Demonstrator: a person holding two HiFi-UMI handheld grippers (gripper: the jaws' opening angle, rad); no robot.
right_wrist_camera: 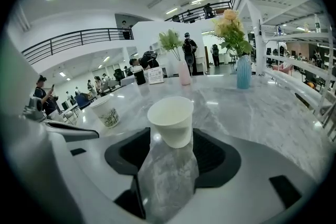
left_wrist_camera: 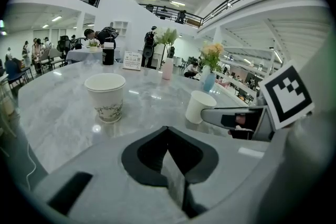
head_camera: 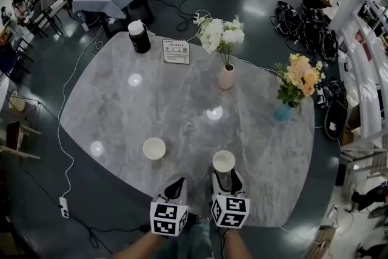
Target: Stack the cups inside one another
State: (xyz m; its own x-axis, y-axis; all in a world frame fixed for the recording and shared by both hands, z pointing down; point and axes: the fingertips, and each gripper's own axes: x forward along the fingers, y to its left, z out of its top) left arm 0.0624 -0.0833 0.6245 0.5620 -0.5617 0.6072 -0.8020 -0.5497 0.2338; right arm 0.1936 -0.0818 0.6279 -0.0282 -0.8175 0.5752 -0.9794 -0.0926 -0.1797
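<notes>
Cups numbered two, both upright at the near side of the desk (head_camera: 121,112) and well apart: a patterned cup (head_camera: 154,148) on the left and a plain white cup (head_camera: 224,161) on the right. The right claw (head_camera: 226,178) was wide, its jaws straddling the plain white cup and seemingly not yet pinching. The left claw (head_camera: 176,184) was closed and empty. A good grasp would probably close gently below the rim, so the paper did not crumple, then lift straight up before carrying left. Farther off stood two vases of flowers, a pink vase (head_camera: 226,76) and a blue vase (head_camera: 283,111), one black jar (head_camera: 139,37) and one sign card (head_camera: 176,51).
</notes>
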